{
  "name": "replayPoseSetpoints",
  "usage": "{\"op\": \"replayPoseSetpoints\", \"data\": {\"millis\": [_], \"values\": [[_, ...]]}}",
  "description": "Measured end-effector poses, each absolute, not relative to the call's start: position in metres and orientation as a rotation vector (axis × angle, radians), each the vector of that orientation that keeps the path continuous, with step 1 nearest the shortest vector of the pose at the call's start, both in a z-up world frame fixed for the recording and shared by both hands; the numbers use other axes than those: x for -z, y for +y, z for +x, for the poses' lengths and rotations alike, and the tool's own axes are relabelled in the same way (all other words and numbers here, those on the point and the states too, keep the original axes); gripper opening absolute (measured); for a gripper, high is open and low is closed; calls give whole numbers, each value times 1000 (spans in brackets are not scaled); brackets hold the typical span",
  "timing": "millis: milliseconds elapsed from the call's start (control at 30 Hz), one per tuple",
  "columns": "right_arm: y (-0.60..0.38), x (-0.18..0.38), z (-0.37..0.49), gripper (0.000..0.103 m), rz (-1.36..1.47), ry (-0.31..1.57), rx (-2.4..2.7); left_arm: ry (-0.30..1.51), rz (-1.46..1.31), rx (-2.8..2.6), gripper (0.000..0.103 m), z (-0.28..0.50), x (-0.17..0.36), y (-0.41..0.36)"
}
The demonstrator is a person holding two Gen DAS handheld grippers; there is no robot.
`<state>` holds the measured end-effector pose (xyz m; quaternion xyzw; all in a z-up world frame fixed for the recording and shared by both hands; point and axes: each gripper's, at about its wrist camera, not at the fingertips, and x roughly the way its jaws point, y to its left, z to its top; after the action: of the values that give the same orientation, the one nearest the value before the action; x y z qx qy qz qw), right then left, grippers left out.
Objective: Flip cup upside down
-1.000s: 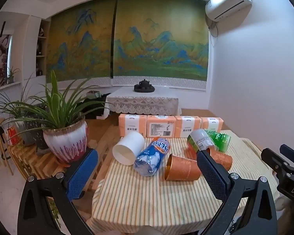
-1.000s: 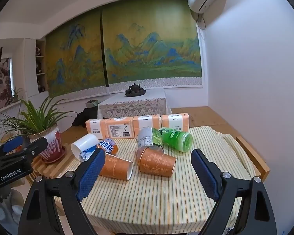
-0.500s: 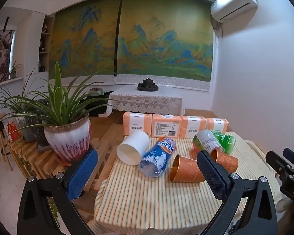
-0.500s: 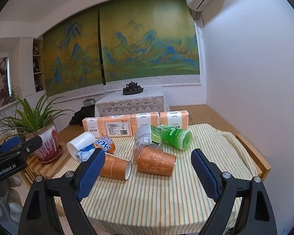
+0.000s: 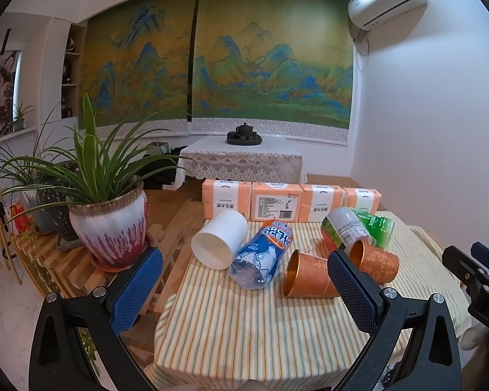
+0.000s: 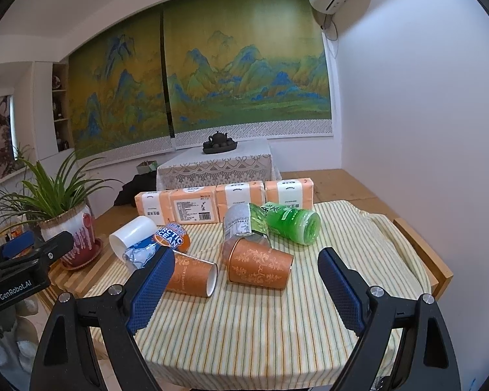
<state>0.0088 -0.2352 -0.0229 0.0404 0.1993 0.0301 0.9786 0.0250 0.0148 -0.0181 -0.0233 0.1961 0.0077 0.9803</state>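
Observation:
Two orange patterned cups lie on their sides on the striped tablecloth (image 5: 244, 332): one (image 5: 306, 278) with its mouth towards me, one (image 5: 376, 260) further right. In the right wrist view they show as the left cup (image 6: 192, 277) and the right cup (image 6: 260, 265). A white cup (image 5: 220, 239) lies on its side at the left, and it also shows in the right wrist view (image 6: 132, 234). My left gripper (image 5: 244, 288) is open and empty, above the table's near part. My right gripper (image 6: 244, 290) is open and empty, short of the cups.
A blue-labelled bottle (image 5: 264, 254) lies between the white and orange cups. A grey-green bottle (image 6: 244, 224) and a green bottle (image 6: 293, 223) lie behind. Orange tissue packs (image 5: 277, 200) line the far edge. A potted plant (image 5: 109, 221) stands left on a slatted bench.
Both grippers have moved forward a little towards the table, so the cups look larger. Nothing on the table has moved.

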Motion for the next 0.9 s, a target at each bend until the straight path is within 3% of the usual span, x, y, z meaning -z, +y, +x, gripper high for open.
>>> {"op": "replayPoseSetpoints", "data": {"millis": [900], "values": [[-231, 26, 14, 87, 80, 421, -65, 406, -44, -11, 102, 28, 22, 15]]}}
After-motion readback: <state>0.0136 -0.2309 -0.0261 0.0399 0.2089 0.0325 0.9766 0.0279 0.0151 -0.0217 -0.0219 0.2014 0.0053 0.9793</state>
